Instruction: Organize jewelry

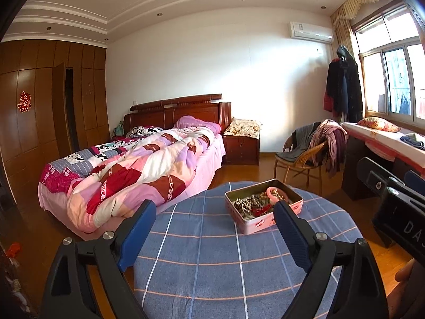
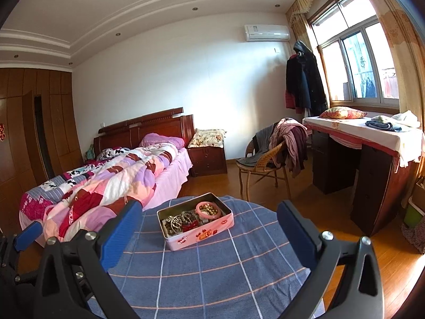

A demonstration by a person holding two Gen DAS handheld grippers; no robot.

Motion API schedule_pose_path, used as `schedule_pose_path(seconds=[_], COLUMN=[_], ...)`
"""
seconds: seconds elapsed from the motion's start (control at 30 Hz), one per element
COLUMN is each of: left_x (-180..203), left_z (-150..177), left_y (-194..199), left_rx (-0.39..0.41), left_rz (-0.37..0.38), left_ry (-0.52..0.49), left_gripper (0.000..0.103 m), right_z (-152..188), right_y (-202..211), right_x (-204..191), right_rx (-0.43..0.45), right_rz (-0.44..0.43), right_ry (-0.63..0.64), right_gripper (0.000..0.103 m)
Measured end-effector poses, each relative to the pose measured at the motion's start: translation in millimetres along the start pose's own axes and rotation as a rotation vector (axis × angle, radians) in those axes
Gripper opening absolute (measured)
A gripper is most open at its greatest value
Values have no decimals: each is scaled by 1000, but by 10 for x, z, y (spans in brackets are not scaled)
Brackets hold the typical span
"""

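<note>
Bedroom, white walls, warm wooden floor. Round table under a blue checked cloth with pale and pink lines [image 1: 212, 252] in the foreground of both wrist views.

Pink rectangular metal tin, lid off [image 2: 195, 219], standing on the cloth toward the far side of the table. Inside: tangled heap of beaded jewelry [image 2: 183, 219] in bronze, silver and dark tones, with a red piece near the front wall. Pink ring-shaped bangle [image 2: 208, 210] lying at the tin's far right end, gold beads within its loop. Same tin in the left wrist view [image 1: 263, 204], bangle partly hidden behind the right finger.

Left gripper [image 1: 215, 228], black frame with blue pads: jaws spread wide, nothing between them, hovering above the cloth short of the tin. Right finger overlapping the tin's near right corner in that view; contact impossible to judge.

Right gripper [image 2: 208, 231]: jaws likewise spread wide, empty, tin framed between the fingers but further off.

Beyond the table, left: bed with dark wooden headboard and rumpled pink, purple and red patchwork quilt [image 2: 106, 175]. Right: wicker chair draped with clothes [image 2: 273, 154], then dark desk with white cover under the window [image 2: 366, 133]. Dark coats hanging in the corner [image 2: 305, 79].
</note>
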State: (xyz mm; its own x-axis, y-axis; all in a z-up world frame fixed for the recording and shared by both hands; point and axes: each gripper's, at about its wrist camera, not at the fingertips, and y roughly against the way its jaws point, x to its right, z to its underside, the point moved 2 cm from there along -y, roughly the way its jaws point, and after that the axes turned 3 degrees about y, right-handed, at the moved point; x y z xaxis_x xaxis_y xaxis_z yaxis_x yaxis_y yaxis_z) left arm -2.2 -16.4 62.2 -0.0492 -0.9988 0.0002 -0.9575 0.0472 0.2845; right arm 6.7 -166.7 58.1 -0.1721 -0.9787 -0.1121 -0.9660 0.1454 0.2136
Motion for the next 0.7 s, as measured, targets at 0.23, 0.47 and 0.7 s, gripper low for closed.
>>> schedule_pose_path(seconds=[0.23,0.47,0.7], left_x=[28,1,2], left_z=[-9,-5,-4], left_y=[50,53,52], left_rx=[2,-5,-7], left_rz=[-2,-8,-7], left_ry=[-18,-1,0], left_gripper=[91,91,91], right_z=[16,21,-1], right_y=[35,54,68], right_x=[-7,-31,-34], right_rx=[0,-3,0], right_rz=[-4,-5,-6], right_ry=[-6,6,4], right_gripper=[103,103,103])
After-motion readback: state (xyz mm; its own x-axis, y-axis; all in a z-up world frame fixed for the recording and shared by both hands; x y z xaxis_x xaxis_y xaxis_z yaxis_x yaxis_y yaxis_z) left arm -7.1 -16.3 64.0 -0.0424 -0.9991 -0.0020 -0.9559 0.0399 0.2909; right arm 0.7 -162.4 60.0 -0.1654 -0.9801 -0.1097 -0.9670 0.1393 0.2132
